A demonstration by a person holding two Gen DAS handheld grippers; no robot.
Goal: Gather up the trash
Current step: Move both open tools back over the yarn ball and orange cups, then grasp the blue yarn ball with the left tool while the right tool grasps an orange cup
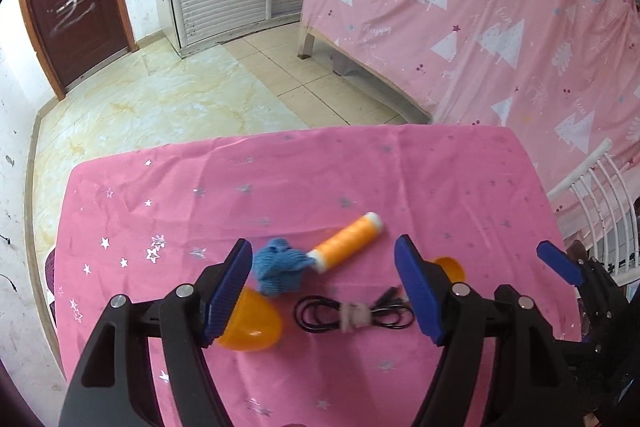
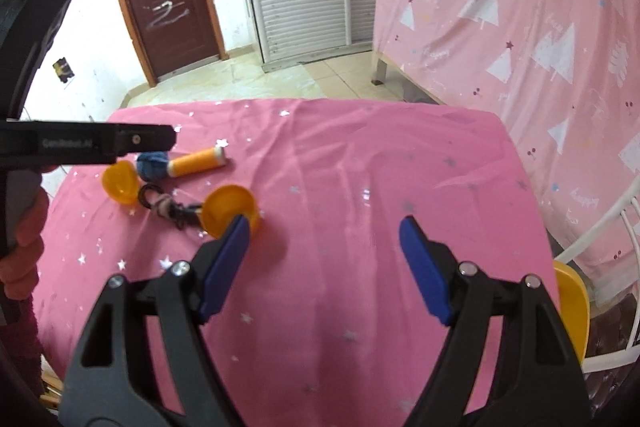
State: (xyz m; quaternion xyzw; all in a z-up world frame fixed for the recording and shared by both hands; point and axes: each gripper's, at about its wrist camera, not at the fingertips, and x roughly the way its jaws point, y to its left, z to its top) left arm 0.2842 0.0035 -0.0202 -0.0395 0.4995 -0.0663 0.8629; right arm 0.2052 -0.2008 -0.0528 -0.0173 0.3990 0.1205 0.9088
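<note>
Table [image 1: 280, 187] stands under both grippers; every item lies on its cloth. Left gripper [image 1: 324, 291], jaws wide apart: coiled cable [image 1: 352, 317] lies between the fingers, knitted wad [image 1: 278, 267] just ahead of it toward the left finger, thread spool [image 1: 346, 241] touching the wad, ahead. One bowl [image 1: 250, 323] lies beside the left finger, partly hidden. Second bowl [image 2: 230, 211] sits just beyond the right gripper's [image 2: 324, 247] left fingertip. Nothing between those fingers.

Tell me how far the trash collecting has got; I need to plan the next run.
Nothing looks collected. The orange spool, blue knit scrap, coiled black cable and both orange half-shells all lie on the pink tablecloth. The left gripper and right gripper are open and empty, so every piece remains.
</note>
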